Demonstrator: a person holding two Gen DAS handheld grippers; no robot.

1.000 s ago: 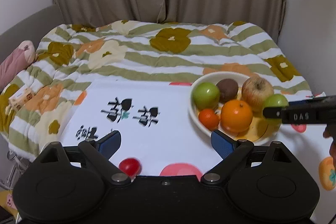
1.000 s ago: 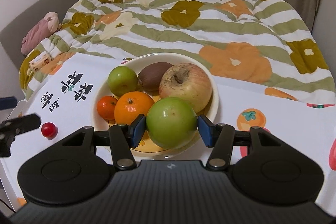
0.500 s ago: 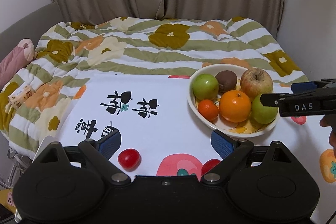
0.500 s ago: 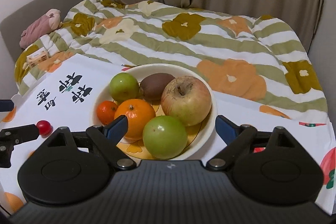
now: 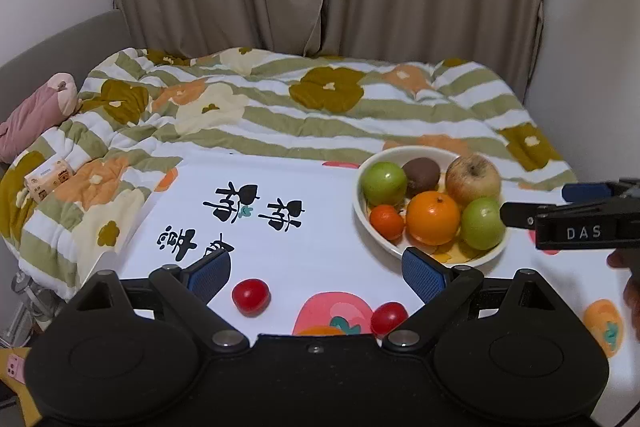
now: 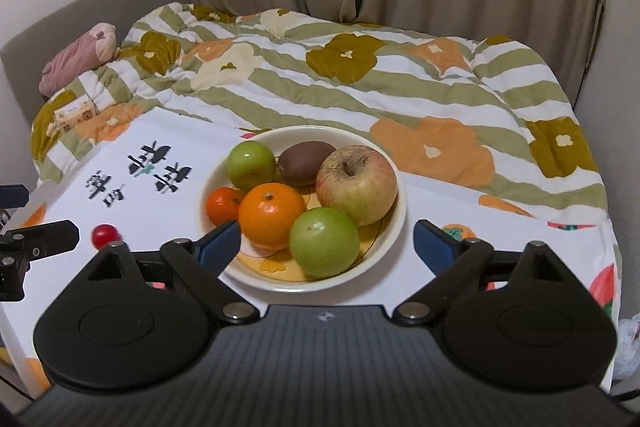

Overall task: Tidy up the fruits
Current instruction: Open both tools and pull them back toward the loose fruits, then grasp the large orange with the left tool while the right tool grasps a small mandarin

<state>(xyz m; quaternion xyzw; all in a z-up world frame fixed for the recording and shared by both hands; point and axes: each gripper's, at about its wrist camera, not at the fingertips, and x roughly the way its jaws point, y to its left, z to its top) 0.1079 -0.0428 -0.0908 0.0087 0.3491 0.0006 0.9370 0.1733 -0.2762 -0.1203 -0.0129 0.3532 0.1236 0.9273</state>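
Release has been completed — the round green apple (image 6: 324,242), clamped a second ago by the right gripper (image 6: 326,241), now rests in the cream ceramic bowl (image 6: 394,227) on the counter, both grippers' jaws spread empty, two small red tomatoes (image 5: 250,296) remaining outside.

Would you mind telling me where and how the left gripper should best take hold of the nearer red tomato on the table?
Probably across its middle, from straight above. The tomato is small, round and lies free on the tablecloth, just ahead of the open left gripper, so any pair of opposite sides should serve.
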